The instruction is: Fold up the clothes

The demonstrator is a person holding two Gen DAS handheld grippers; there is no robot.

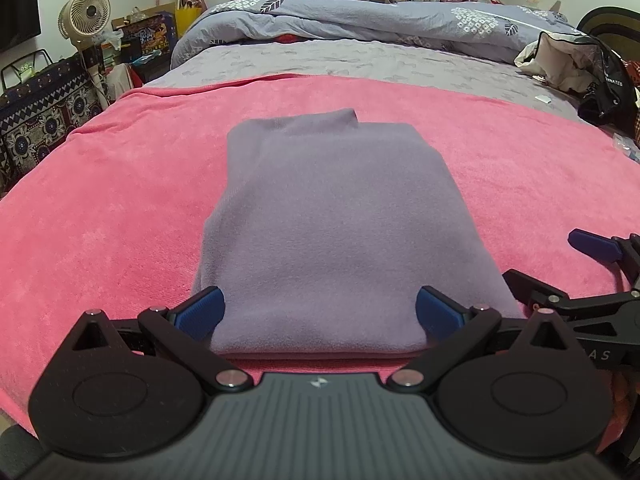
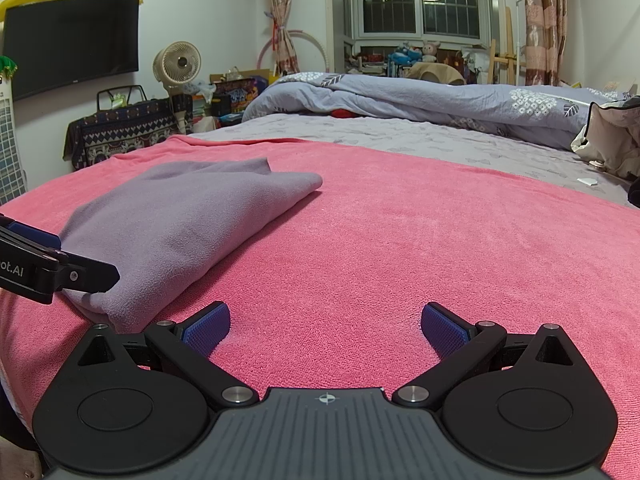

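Blue-padded fingers [image 1: 200,312] of the left gripper [image 1: 320,314] stand spread wide at the near edge of a folded lilac garment [image 1: 328,220], gripping nothing; whether the pads touch the cloth cannot be told. That garment lies flat between and ahead of the fingers on a pink blanket [image 1: 100,208] spread over a bed [image 1: 360,60] with a grey sheet, a bunched grey-blue duvet [image 1: 360,20] at its far end.

Beyond the left finger stand a beige fan [image 1: 86,12] and a patterned bag [image 1: 44,104]; beyond the right finger sits a heap of pale and black cloth [image 1: 576,64].

Low over bare blanket, the right gripper [image 2: 326,326] also has its fingers parted and empty, with the garment off beyond its left finger.

Only the right wrist view shows a wall-mounted dark screen [image 2: 72,44], a barred window [image 2: 416,0] and patterned curtains [image 2: 540,20]. Each view catches the other gripper at its edge.
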